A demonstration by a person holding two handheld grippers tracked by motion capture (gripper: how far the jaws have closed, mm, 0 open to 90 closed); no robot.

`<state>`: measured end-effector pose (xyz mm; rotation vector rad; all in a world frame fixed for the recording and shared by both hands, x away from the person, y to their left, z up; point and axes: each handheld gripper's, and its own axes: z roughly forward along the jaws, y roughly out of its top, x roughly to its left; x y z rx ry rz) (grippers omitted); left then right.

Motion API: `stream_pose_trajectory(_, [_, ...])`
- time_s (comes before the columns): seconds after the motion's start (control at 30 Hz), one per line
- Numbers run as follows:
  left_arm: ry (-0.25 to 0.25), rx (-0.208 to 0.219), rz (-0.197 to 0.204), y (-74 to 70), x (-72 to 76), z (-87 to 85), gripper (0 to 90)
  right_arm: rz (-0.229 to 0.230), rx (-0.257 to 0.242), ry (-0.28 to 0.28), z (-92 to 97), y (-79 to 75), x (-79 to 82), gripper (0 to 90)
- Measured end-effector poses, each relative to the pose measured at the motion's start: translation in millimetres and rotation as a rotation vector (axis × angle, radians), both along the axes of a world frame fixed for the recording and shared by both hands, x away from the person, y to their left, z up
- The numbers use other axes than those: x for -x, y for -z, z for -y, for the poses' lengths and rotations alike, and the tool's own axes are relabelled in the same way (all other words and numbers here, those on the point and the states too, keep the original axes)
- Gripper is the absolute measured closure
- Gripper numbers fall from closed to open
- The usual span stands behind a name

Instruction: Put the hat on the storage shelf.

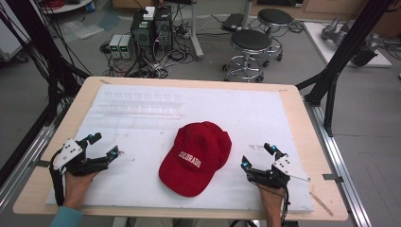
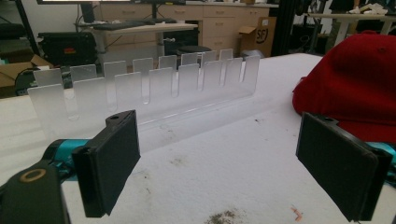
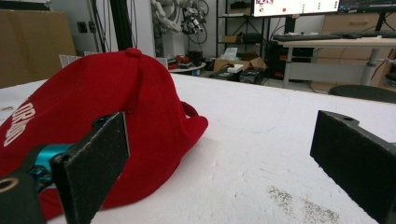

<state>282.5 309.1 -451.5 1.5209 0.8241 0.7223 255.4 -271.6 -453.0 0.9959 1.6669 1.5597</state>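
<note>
Your left gripper (image 1: 104, 145) rests low on the white-padded surface (image 1: 265, 113), fingers (image 2: 112, 163) spread wide apart with nothing between them. Your right gripper (image 1: 257, 157) sits the same way on the opposite side, fingers (image 3: 93, 163) also wide apart and empty. Neither pair touches anything.

The red baseball cap (image 1: 195, 157) lies crown-up on the surface between the two grippers, brim toward you, white lettering on the front panel. It sits to the right of your left fingers and to the left of your right fingers, apart from both. In the right gripper view the cap (image 3: 107, 116) lies just beyond and beside the left-hand finger, close but with no contact visible. In the left gripper view its edge (image 2: 355, 79) lies past the right-hand finger.

Ahead of your left fingers, well beyond their tips, stands a clear slotted acrylic rack (image 2: 149, 88), upright in two rows, empty.

Assessment: the open, symmetrical stance on either side of the cap suits a two-sided approach, each gripper free to take one side of the soft fabric. The cap lies flat and stable, and the rack is far enough ahead not to obstruct a reach inward.
</note>
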Motion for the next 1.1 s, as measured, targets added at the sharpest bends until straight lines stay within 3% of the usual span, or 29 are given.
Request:
stream_pose_trajectory(0.6, [0.004, -0.007, 0.001, -0.1, -0.1, 0.5, 13.8, 0.004, 0.002, -0.005, 0.2, -0.1, -0.6, 3.5])
stream_pose_trajectory(1.1, [-0.002, -0.009, -0.012, -0.4, -1.3, 1.2, 13.8, -0.067, 0.043, -0.012, -3.9, -4.2, -7.3, 3.5])
